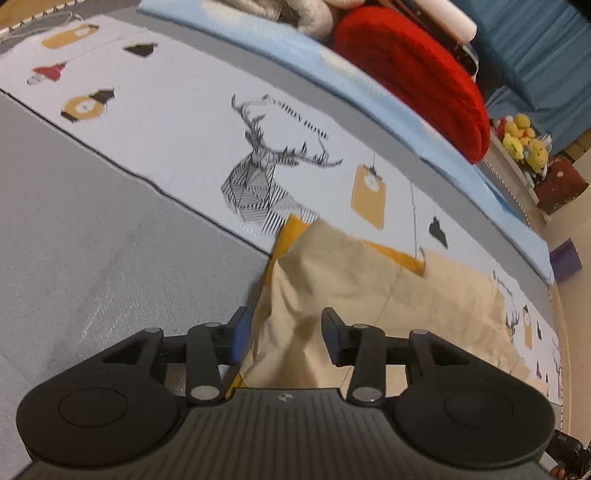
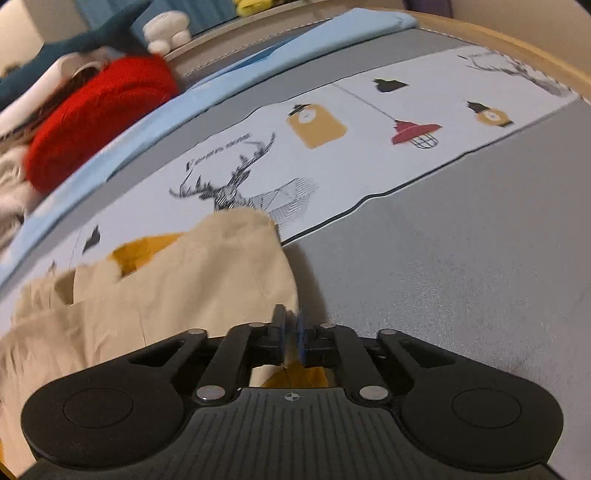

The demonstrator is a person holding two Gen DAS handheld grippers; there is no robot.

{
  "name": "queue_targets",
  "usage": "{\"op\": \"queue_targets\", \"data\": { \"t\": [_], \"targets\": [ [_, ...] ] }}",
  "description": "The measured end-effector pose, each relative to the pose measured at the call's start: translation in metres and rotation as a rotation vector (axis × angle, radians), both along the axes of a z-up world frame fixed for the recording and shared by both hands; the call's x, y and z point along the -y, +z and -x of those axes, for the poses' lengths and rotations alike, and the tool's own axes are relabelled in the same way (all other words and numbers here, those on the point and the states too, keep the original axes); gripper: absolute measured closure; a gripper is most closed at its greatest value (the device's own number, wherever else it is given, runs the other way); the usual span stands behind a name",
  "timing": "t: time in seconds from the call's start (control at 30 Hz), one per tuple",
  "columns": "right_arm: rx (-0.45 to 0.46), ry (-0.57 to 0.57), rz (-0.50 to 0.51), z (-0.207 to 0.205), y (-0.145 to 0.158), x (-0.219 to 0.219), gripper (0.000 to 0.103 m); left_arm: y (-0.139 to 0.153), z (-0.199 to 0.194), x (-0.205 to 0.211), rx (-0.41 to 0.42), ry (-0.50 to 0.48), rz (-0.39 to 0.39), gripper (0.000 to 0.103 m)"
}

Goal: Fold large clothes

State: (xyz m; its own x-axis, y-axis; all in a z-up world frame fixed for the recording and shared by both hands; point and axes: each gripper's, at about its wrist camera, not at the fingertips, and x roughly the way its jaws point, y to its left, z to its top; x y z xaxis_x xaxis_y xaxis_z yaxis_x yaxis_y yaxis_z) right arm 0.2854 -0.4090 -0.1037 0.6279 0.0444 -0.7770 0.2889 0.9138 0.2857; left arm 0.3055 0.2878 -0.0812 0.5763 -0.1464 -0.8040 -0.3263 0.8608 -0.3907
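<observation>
The left gripper (image 1: 283, 338) has its jaws apart, about half spread. The beige garment (image 1: 332, 302) lies below and between the fingers, but the blue pads press on nothing; the left finger (image 1: 239, 338) sits just over the garment's edge where it meets the grey bedcover (image 1: 92, 258).

The right gripper (image 2: 291, 334) has its jaws nearly together, with only a thin gap between the blue pads. A sliver of the beige garment (image 2: 184, 280) and its mustard lining (image 2: 295, 376) appears in that gap, at the garment's edge; blur keeps me from telling whether the pads actually pinch the cloth.

The garment lies spread on the bed, across the seam between the grey cover and the printed pale panel (image 1: 177, 122) with its deer drawing (image 1: 266, 173). In the left view it runs from 6 o'clock out toward 4 o'clock; in the right view it fills 8 to 9 o'clock.

Only the left view shows yellow plush toys (image 1: 524, 140) at 2 o'clock and a purple block (image 1: 565, 258) at 3 o'clock. Only the right view shows a red lamp print (image 2: 413, 133) at 1 o'clock and a white plush (image 2: 166, 33) at 11 o'clock. Both show the red knit pile (image 1: 413, 74).
</observation>
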Motion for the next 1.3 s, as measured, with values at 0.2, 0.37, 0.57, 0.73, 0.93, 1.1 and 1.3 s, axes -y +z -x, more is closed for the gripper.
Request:
{"op": "queue_targets", "data": {
  "t": [0.2, 0.37, 0.57, 0.73, 0.93, 1.1, 1.3],
  "targets": [
    [-0.014, 0.027, 0.028, -0.004, -0.002, -0.007, 0.092, -0.012, -0.007, 0.004, -0.035, -0.008, -0.032, 0.049],
    [0.023, 0.067, 0.085, -0.002, 0.004, -0.013, 0.101, -0.011, -0.01, 0.007, -0.008, -0.033, -0.049, 0.102],
    [0.326, 0.023, 0.082, 0.018, 0.058, -0.016, 0.103, 0.052, 0.008, 0.008, 0.313, 0.013, -0.097, 0.103],
    [0.515, -0.007, 0.13, 0.023, 0.084, -0.028, 0.103, 0.058, 0.004, 0.012, 0.355, 0.087, -0.164, 0.103],
    [0.463, -0.08, 0.204, -0.009, 0.068, -0.034, 0.103, 0.031, -0.023, 0.015, 0.244, 0.116, -0.226, 0.103],
    [0.272, -0.143, 0.125, -0.045, 0.03, -0.014, 0.103, -0.015, -0.052, 0.01, 0.055, 0.056, -0.207, 0.101],
    [0.181, -0.02, -0.001, -0.07, 0.007, -0.02, 0.085, -0.022, -0.055, -0.006, 0.055, 0.093, -0.144, 0.064]
  ]
}}
